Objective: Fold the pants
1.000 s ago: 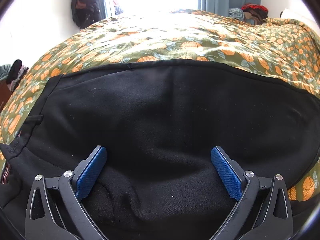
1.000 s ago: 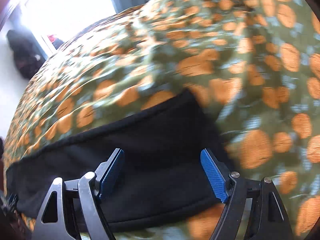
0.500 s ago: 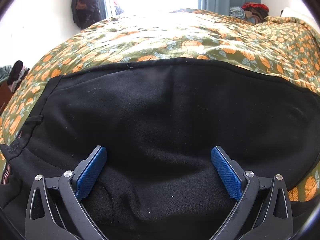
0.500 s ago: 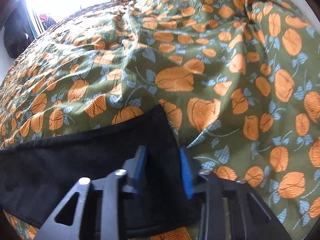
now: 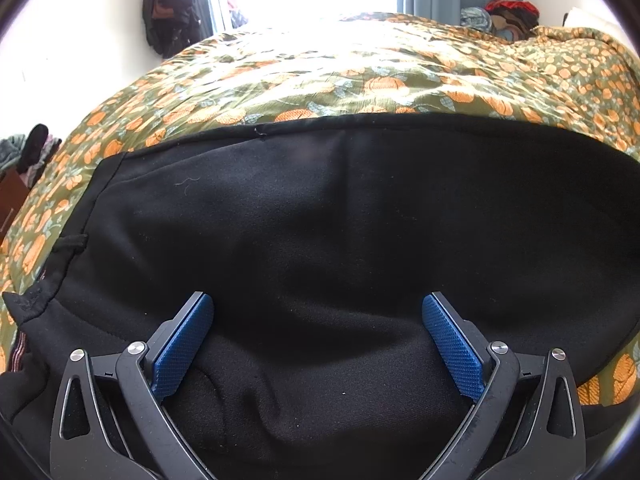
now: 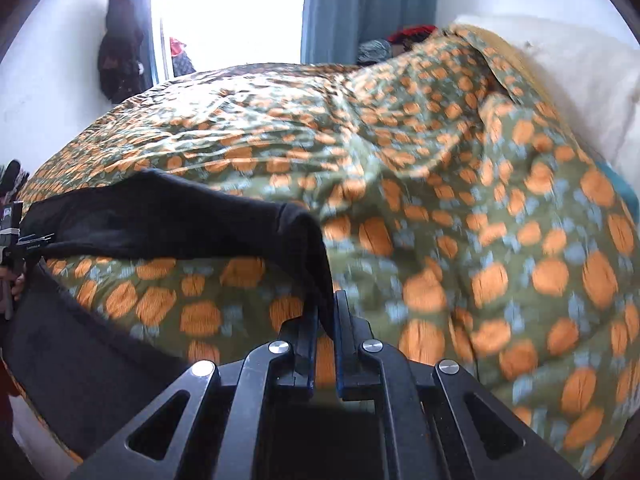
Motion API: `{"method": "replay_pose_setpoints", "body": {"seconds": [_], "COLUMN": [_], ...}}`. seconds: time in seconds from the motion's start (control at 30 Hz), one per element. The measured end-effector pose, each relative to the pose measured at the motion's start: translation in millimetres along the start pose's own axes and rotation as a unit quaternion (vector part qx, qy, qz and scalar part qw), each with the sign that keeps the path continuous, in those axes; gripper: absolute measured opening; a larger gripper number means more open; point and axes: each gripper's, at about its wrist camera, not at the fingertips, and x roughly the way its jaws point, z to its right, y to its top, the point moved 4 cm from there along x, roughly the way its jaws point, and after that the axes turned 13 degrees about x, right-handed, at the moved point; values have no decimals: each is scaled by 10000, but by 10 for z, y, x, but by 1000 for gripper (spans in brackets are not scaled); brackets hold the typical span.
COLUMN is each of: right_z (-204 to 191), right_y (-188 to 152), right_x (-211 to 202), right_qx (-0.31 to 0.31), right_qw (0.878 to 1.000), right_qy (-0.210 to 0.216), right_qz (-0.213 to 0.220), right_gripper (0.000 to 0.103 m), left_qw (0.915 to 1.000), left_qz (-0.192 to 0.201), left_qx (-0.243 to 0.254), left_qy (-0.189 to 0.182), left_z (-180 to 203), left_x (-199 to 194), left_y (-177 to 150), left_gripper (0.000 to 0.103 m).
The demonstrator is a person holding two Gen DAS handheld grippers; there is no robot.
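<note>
Left wrist view: the left gripper (image 5: 318, 336) hangs low over the pants (image 5: 340, 220), jaws wide apart and gripping nothing, the black cloth spread flat on the quilt (image 5: 360, 68). The waistband end lies to the left and the legs run off to the right, so the long axis lies crosswise to these jaws.

Right wrist view: the right gripper (image 6: 326, 320) has its jaws together, pinching a leg end of the pants (image 6: 168, 220) lifted off the quilt (image 6: 480, 200). The cloth trails leftward toward the other gripper, so the fold likely carries that way. Only this view shows the raised hem; only the left shows the flat waist.
</note>
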Motion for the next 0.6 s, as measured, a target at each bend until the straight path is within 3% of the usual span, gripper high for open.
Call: {"method": "replay_pose_setpoints", "body": {"seconds": [0.07, 0.13, 0.2, 0.27, 0.37, 0.47, 0.6], "right_z": [185, 352, 391, 238, -261, -927, -1669], "right_y": [-286, -465, -499, -475, -479, -611, -935], "right_x": [5, -23, -167, -373, -584, -598, -372], "right_qx": [297, 702, 1018, 924, 716, 297, -330], "right_qw": [9979, 9912, 9876, 9866, 9938, 9961, 9927], "right_qy": [-561, -1098, -1192, -1248, -384, 628, 1156], "right_qz": [-149, -218, 71, 507, 760, 553, 43], "right_gripper": [8, 34, 49, 51, 59, 63, 63], "left_qw": [10000, 9998, 9997, 9992, 9991, 9986, 9936], "left_qz": [-40, -74, -169, -340, -404, -387, -657], "left_qx": [37, 79, 72, -14, -14, 337, 904], "left_qy": [68, 144, 170, 208, 92, -136, -173], "left_z": [9, 20, 11, -9, 58, 258, 588], "left_x": [-8, -24, -47, -152, -523, -997, -1303], "left_y": [12, 23, 36, 57, 19, -231, -799], "left_gripper": [102, 103, 103, 102, 102, 102, 103]}}
